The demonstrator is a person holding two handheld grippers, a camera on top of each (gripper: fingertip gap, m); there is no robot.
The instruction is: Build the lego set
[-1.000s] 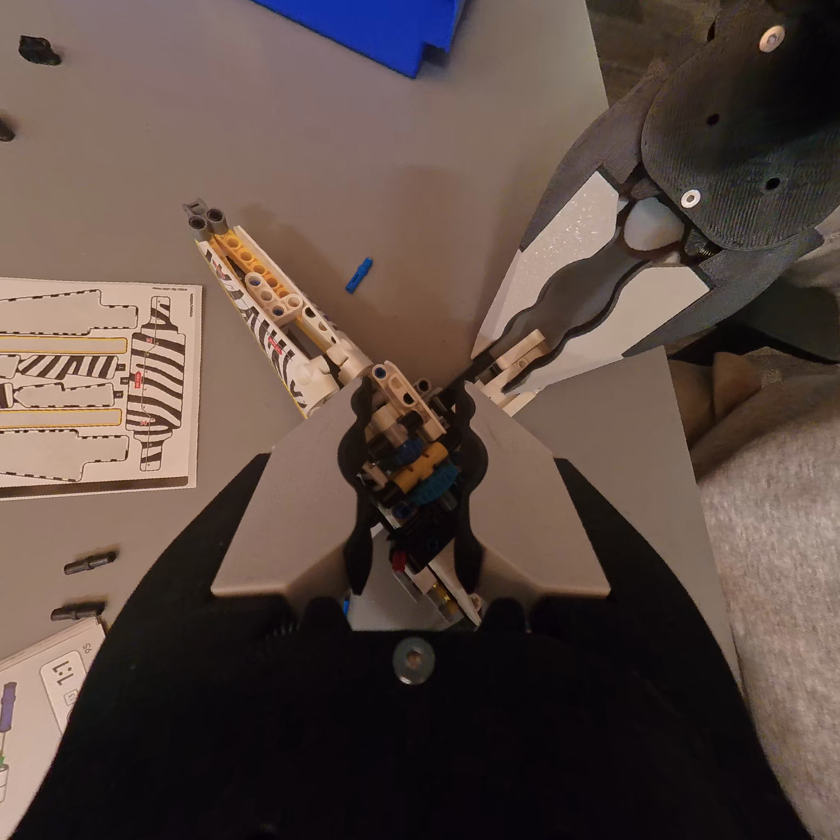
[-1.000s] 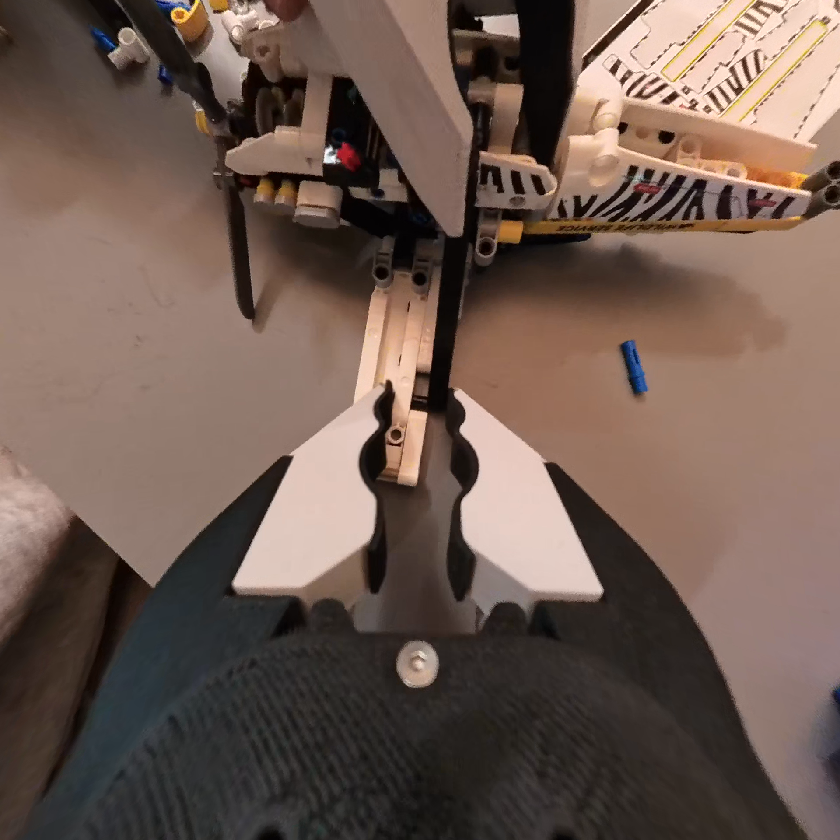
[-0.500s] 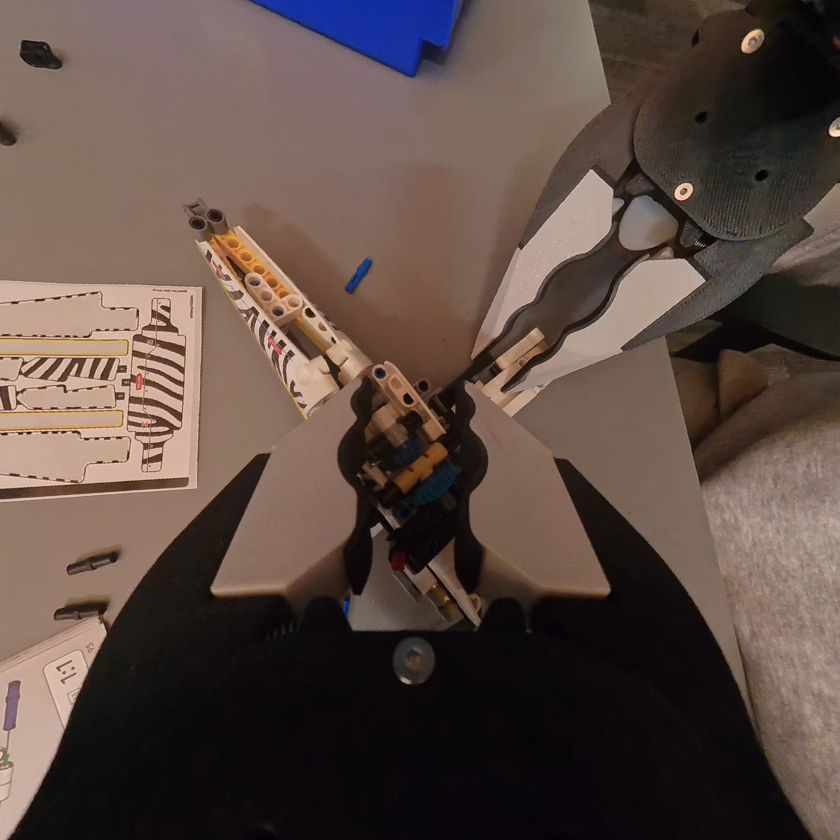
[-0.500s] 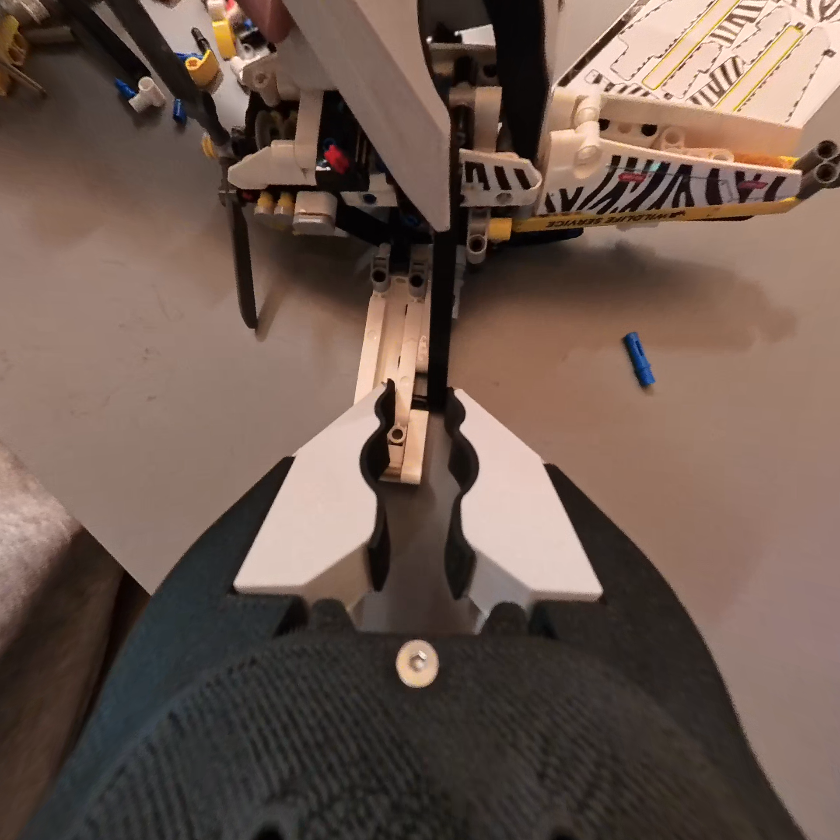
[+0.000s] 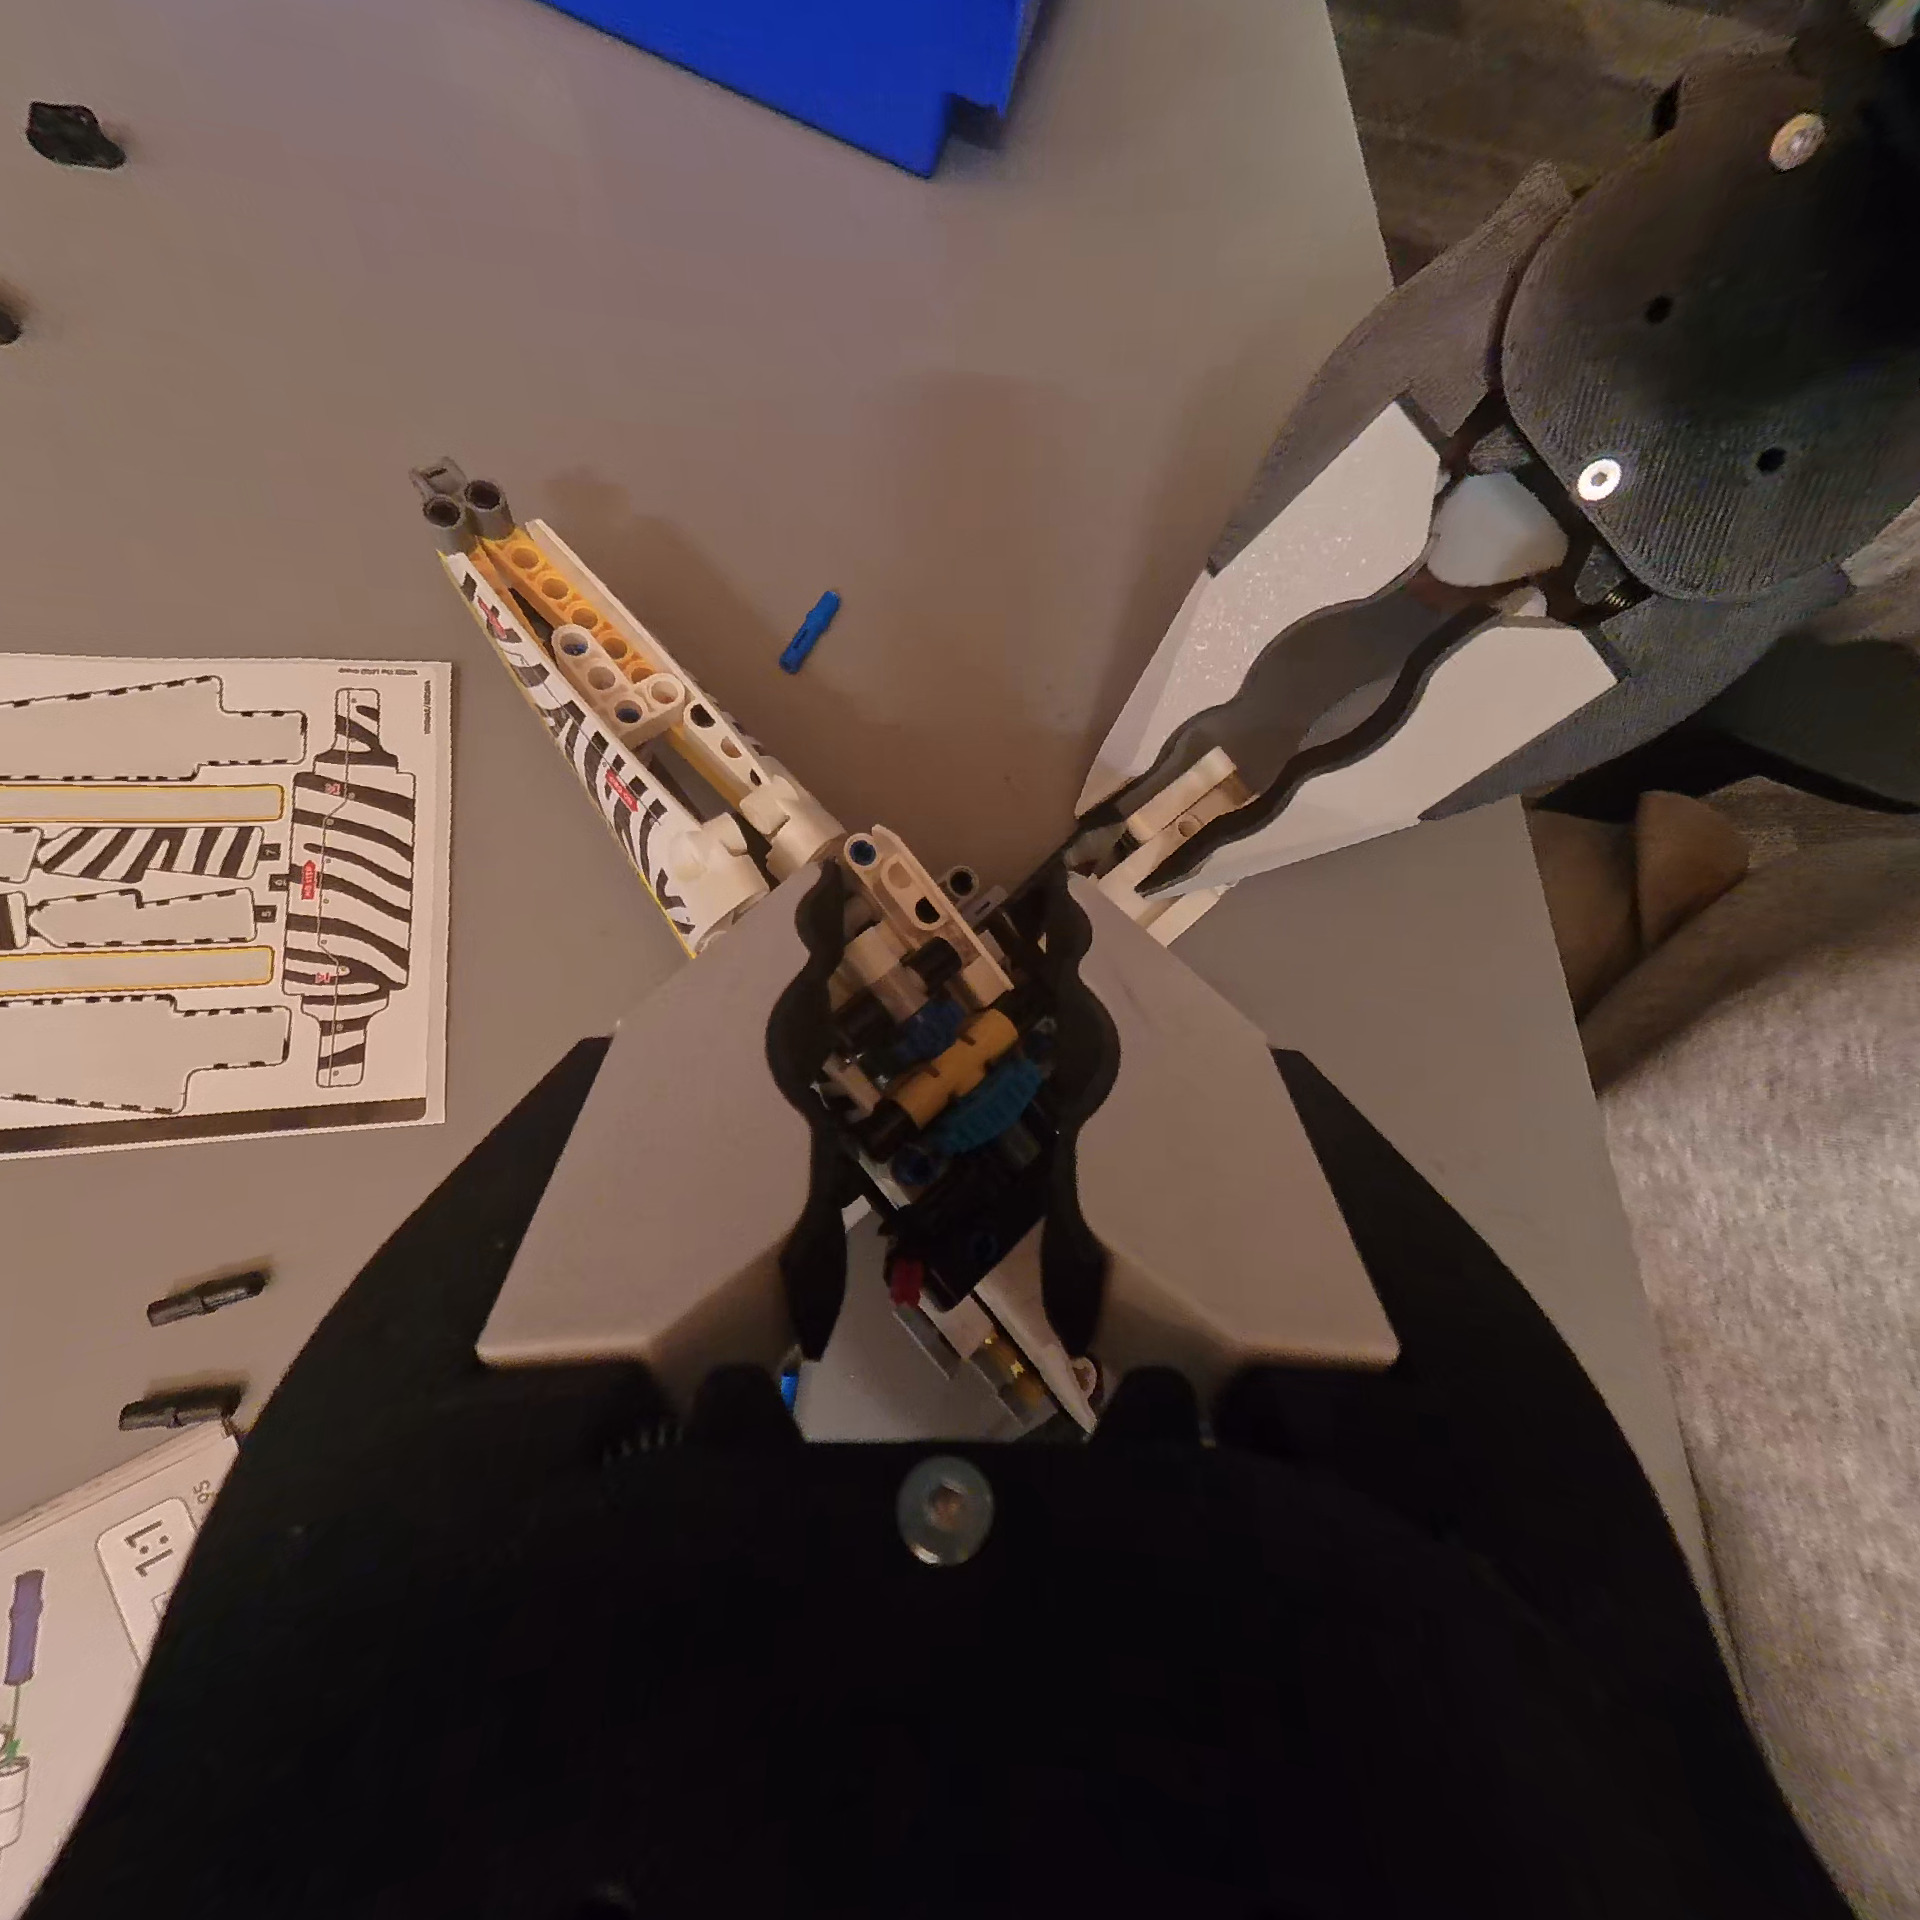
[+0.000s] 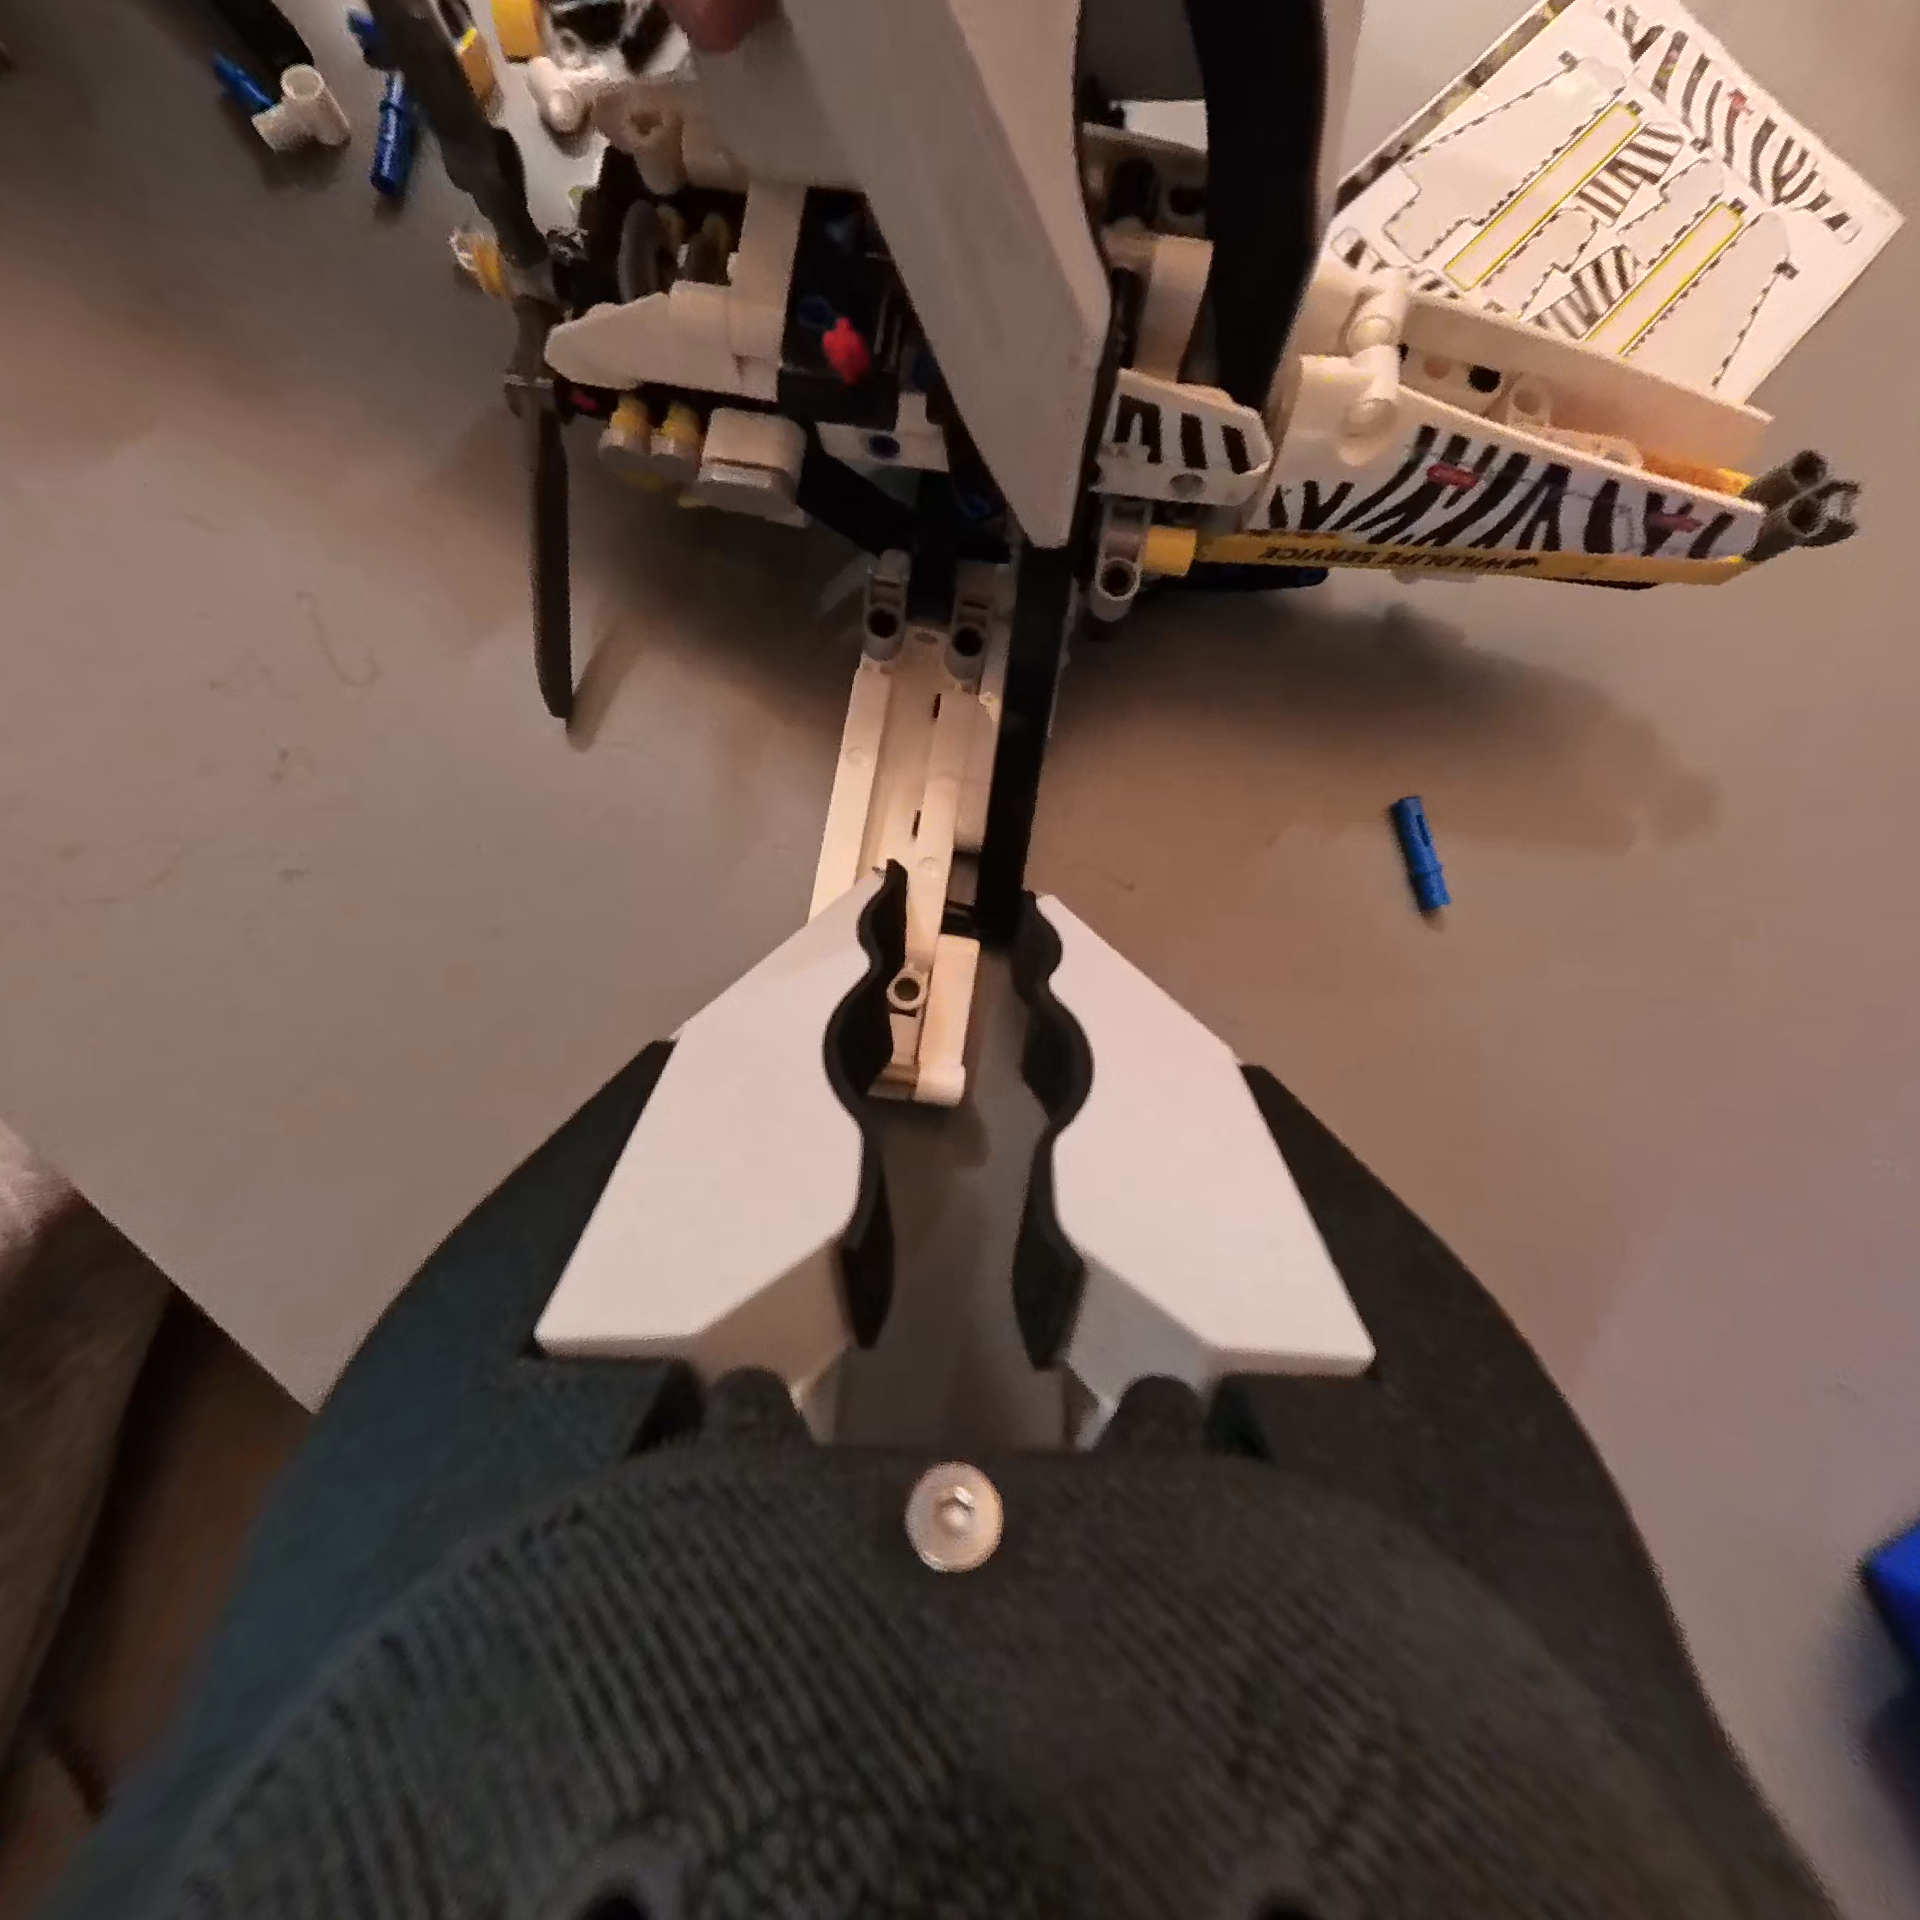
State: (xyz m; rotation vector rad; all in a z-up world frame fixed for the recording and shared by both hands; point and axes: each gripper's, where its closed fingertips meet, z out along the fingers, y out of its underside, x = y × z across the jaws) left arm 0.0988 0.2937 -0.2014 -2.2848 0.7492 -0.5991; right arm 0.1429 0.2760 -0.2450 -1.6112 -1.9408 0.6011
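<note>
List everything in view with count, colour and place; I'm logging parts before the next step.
Zebra-striped white, yellow and black lego aircraft model: one, table centre.
White lego wing beam: one, sticking out of the model's side.
Loose blue pin: one, beside the model.
Zebra-print sticker sheet: one, left.
Dark pins: two, lower left.
Instruction booklet: one, bottom-left corner.
Blue box: one, top.
Grey table: one.
Left gripper: around the model's body.
Right gripper: around the beam's end.

Dim, warm indoor light; soft shadows on the desk [image 6: 1558, 1039] at right; wide-angle bending at edges; slight blur at upper left.
</note>
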